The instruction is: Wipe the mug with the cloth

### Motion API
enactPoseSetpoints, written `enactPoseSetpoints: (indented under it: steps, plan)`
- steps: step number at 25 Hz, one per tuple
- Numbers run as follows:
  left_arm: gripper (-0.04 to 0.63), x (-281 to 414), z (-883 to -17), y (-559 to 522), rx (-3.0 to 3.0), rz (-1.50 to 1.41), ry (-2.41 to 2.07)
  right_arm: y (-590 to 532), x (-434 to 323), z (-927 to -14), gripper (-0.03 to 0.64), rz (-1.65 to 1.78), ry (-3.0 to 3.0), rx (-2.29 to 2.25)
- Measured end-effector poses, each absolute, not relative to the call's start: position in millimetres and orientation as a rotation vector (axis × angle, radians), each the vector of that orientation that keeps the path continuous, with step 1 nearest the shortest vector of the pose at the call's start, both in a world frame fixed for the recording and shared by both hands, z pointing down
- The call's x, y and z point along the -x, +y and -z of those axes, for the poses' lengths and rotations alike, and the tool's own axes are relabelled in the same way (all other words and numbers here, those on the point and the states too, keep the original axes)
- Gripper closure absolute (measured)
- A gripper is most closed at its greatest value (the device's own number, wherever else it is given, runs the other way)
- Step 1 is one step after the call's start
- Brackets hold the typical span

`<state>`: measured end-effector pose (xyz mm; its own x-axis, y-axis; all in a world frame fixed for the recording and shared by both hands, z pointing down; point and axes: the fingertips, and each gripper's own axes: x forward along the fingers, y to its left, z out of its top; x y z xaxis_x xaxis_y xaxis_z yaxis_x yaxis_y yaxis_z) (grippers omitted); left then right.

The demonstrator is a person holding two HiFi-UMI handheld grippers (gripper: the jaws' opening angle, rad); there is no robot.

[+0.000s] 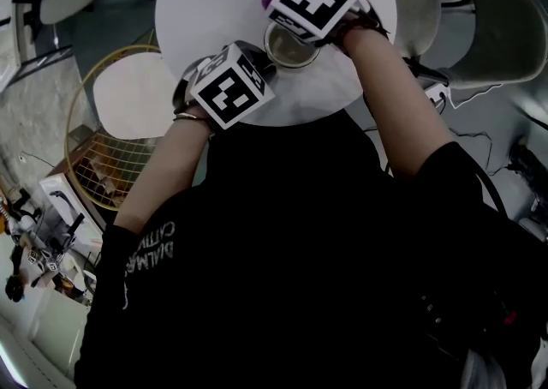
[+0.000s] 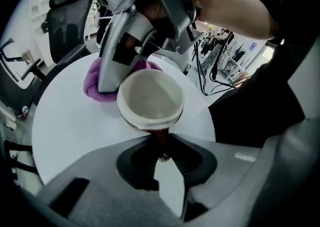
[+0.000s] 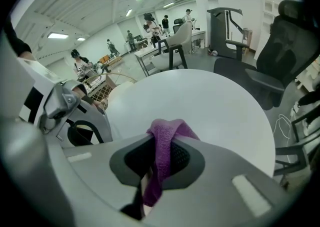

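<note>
The left gripper [image 2: 162, 145] pinches the mug [image 2: 151, 100] by its handle. The right gripper [image 3: 161, 157] squeezes the purple cloth [image 3: 169, 132] just beside the mug.

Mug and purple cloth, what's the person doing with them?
A person has tongs in each hand over the round white table. The left tongs are shut on the dark handle of the cream-white ceramic mug, which stands on the table. The right tongs pinch the fuzzy purple cloth and hold it beside the mug's outer wall, so wiping looks under way.
</note>
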<state>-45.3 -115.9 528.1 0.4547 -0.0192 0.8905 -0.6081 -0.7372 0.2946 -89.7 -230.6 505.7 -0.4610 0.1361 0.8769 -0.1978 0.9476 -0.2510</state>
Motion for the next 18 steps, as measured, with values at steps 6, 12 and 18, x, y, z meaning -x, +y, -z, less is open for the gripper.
enactPoseSetpoints:
  steps: [6, 12, 18]
  plan:
    - [0.532, 41.7, -529.7, -116.2, -2.117, -1.257, -0.55, -223.3, 95.0, -503.7, 0.586, -0.346, -2.002, -0.014]
    - [0.532, 45.8, -527.9, -115.3, -2.106, -1.225, -0.586, -209.9, 110.7, -500.3, 0.586, -0.337, -2.021, 0.011]
    - [0.532, 46.9, -526.6, -113.9, -2.092, -1.213, -0.624, -206.4, 111.9, -500.5, 0.586, -0.306, -2.011, 0.025]
